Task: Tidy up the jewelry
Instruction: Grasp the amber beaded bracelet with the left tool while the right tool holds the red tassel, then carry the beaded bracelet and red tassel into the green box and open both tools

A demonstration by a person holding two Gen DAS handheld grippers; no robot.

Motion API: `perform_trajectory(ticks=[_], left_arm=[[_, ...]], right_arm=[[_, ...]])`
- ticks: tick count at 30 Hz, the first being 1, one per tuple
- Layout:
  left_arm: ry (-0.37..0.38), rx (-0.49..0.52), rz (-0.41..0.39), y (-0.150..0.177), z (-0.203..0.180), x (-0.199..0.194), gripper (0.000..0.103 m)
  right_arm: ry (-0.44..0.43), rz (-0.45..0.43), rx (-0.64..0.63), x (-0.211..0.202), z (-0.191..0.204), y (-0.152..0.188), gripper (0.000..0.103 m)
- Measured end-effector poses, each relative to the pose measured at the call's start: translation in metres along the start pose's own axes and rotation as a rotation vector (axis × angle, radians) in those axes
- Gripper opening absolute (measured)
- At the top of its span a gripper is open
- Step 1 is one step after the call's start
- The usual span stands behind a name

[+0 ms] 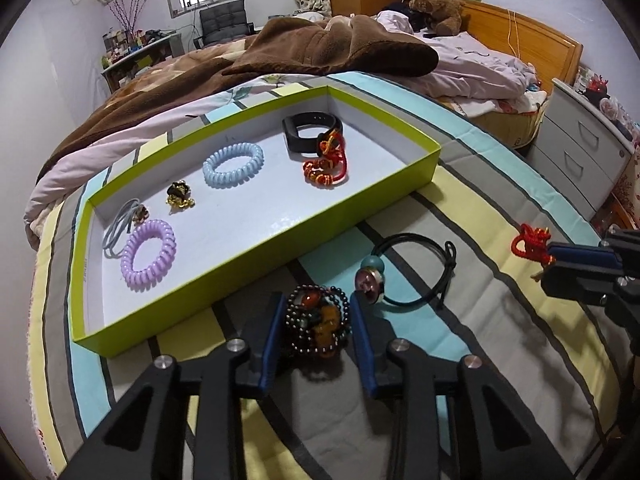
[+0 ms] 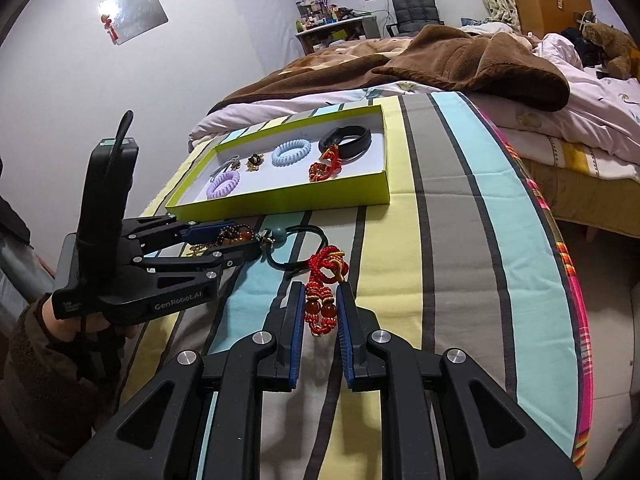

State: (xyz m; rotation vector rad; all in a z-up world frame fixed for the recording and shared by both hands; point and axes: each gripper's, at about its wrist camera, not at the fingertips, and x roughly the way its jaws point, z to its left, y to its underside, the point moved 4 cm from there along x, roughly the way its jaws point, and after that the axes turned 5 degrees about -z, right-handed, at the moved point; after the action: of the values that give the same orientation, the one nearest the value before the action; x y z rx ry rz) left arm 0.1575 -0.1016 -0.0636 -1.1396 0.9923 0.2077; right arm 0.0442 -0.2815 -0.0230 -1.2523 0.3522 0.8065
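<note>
Looks like the pickup stage: both claws sit on the striped bed cover in front of the green tray (image 1: 256,240). The left claw (image 1: 318,322) is open around the dark beaded bracelet (image 1: 318,326), the right claw (image 2: 319,308) open around the red knotted charm (image 2: 324,296). Next they'd need to squeeze, then lift over the tray wall. The bracelet's a clumpy heap with amber beads, so probably floppy.

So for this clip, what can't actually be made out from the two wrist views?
- Left wrist view: whether the left gripper pads press the beaded bracelet; contact is hidden by the beads.
- Left wrist view: the right gripper is cut off by the edge.
- Right wrist view: the red knotted cord bracelet sits between the fingers; grip unclear.
- Both views: the small gold charm in the green tray is too small.
</note>
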Motion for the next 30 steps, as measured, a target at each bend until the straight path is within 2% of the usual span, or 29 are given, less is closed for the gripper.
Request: perform_trajectory(ticks=[6, 22, 30], left_arm=[[-0.004, -0.015, -0.010, -0.002, 0.001, -0.001, 0.027], [-0.003, -0.093, -0.074, -0.005, 0.014, -0.024, 0.026], [-0.023, -0.123, -0.121, -0.016, 0.030, -0.042, 0.026]], right_arm=[[-0.007, -0.003, -0.001, -0.001, -0.001, 0.000, 0.016], [-0.007, -0.014, -0.004, -0.002, -0.002, -0.003, 0.016], [-0.013, -0.046, -0.044, -0.004, 0.008, -0.026, 0.016]])
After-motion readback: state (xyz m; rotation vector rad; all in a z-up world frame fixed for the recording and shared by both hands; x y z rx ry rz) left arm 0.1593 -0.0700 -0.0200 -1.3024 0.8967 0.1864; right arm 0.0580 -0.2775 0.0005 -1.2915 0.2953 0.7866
